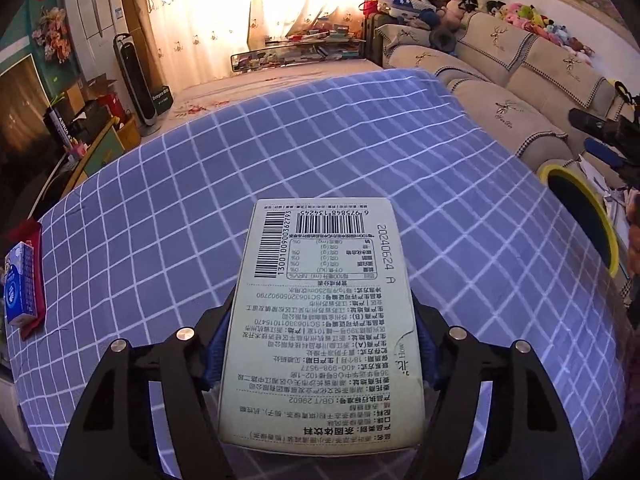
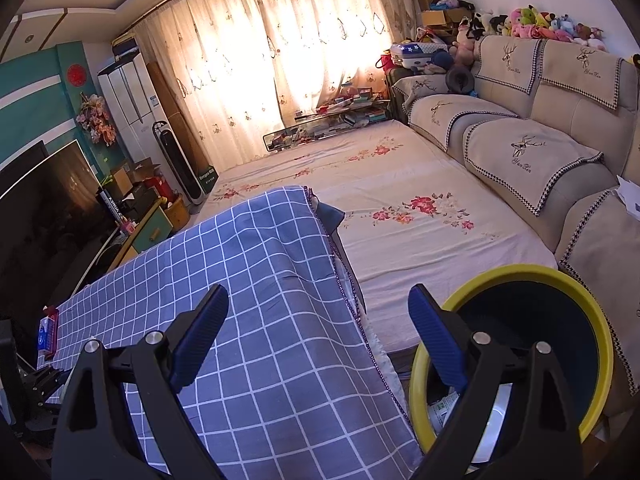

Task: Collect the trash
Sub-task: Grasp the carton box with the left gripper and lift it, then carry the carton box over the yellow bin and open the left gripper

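Observation:
My left gripper is shut on a pale green printed box with barcodes, held above the blue checked tablecloth. A yellow-rimmed bin stands at the table's right edge; in the right wrist view the bin sits low right with some printed trash inside. My right gripper is open and empty, above the table's right edge beside the bin. It also shows in the left wrist view at the far right.
A blue tissue pack lies on a red cloth at the table's left edge. A flowered sheet covers the floor area beyond the table, with a beige sofa on the right. A TV and cabinet stand on the left.

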Demonstrator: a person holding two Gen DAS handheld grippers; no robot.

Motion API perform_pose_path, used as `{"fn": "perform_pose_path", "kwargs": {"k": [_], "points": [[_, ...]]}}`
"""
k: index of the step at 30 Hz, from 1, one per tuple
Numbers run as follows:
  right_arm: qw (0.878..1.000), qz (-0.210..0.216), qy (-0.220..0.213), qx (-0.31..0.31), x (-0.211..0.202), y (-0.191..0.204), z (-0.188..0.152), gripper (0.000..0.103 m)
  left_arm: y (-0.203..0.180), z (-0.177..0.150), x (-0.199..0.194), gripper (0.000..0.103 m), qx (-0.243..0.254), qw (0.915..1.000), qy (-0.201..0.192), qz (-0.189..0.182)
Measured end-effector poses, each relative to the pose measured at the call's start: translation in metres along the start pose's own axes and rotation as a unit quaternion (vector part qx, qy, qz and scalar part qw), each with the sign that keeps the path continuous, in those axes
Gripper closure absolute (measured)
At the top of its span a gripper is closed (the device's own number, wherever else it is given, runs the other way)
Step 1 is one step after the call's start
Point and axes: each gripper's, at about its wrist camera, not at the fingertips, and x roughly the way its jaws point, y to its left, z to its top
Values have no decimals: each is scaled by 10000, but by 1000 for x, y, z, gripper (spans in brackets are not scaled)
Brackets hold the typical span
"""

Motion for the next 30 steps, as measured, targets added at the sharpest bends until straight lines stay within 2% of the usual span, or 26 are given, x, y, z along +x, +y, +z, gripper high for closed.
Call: {"fn": "perform_pose_path", "kwargs": {"k": [6,11,15,20,24,26,30], "points": [[9997,5,-234,90,-16,-5,3,17,-45,13,-29,32,221,9989,-326,-246],[9974,0,-637,346,-53,-26,16,16,-96,29,-43,32,514,9965,-428,-500],[9939,-413,-971,305,-96,-63,20,17,-149,41,-43,32,869,9920,-405,-821],[9863,-1127,-1137,408,-146,-130,7,16,-232,61,-28,32,1364,9808,-322,-1355],[9804,-1518,-1099,601,-173,-175,-10,16,-308,78,-7,32,1696,9689,-120,-1800],[9787,-1618,-1053,700,-179,-192,-16,16,-340,85,6,32,1808,9653,0,-1882],[9773,-1699,-990,786,-183,-209,-22,16,-390,98,43,32,1848,9645,305,-1863]]}}
